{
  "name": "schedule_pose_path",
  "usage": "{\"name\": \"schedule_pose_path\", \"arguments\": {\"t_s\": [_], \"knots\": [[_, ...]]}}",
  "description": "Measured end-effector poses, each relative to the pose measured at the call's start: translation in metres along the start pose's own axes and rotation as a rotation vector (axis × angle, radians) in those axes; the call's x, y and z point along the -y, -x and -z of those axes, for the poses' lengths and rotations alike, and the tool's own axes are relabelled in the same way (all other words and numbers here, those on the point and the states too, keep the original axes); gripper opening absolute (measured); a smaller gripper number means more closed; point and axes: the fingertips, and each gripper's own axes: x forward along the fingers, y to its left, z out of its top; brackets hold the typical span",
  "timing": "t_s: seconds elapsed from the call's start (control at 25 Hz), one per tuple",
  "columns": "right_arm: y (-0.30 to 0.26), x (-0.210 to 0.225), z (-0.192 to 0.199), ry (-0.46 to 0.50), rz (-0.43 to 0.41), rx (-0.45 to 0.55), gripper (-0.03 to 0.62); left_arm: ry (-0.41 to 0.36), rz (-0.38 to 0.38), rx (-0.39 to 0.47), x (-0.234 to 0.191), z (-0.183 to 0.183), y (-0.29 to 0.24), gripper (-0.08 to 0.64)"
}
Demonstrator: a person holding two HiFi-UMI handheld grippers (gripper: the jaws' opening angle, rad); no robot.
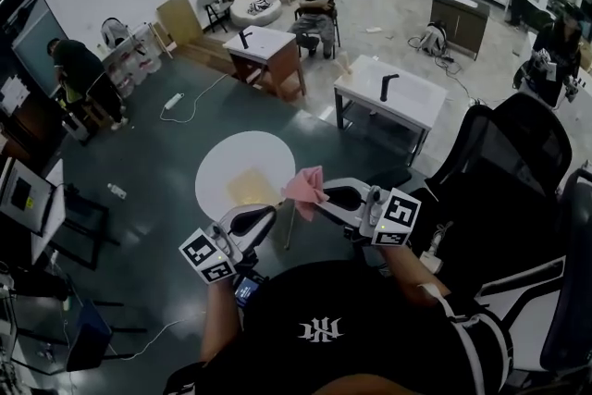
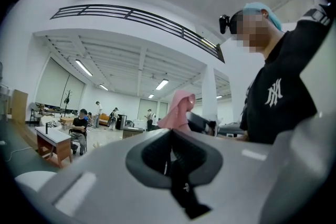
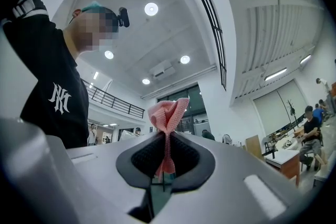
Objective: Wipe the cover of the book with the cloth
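Observation:
A tan book [image 1: 252,190] lies on the small round white table [image 1: 222,164] in the head view, just beyond both grippers. My right gripper [image 1: 319,196] is shut on a pink cloth [image 1: 305,184] and holds it up near the table's right edge; in the right gripper view the cloth [image 3: 168,113] sticks up from between the pads of that gripper [image 3: 167,136]. My left gripper [image 1: 271,213] is shut with nothing in it, close to the book's near edge. The left gripper [image 2: 170,131] points upward, and its view shows the cloth [image 2: 178,110] beyond. Both gripper views miss the book.
A black office chair [image 1: 518,162] stands close on the right. A desk with a monitor [image 1: 23,199] is at the left. White sink tables [image 1: 393,92] and several people fill the room beyond. A cable and power strip [image 1: 173,104] lie on the floor.

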Motion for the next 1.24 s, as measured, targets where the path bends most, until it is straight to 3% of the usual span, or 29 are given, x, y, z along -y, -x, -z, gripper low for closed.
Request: {"name": "schedule_pose_path", "arguments": {"t_s": [0.44,1.24], "knots": [[-0.017,0.014,0.023,-0.004,-0.037,-0.046,0.021,0.017,-0.049,0.037,-0.029,0.01,0.02,0.005],[-0.041,0.036,0.029,-0.011,-0.021,-0.069,0.021,0.054,-0.033,0.032,-0.057,0.012,0.023,0.005]]}}
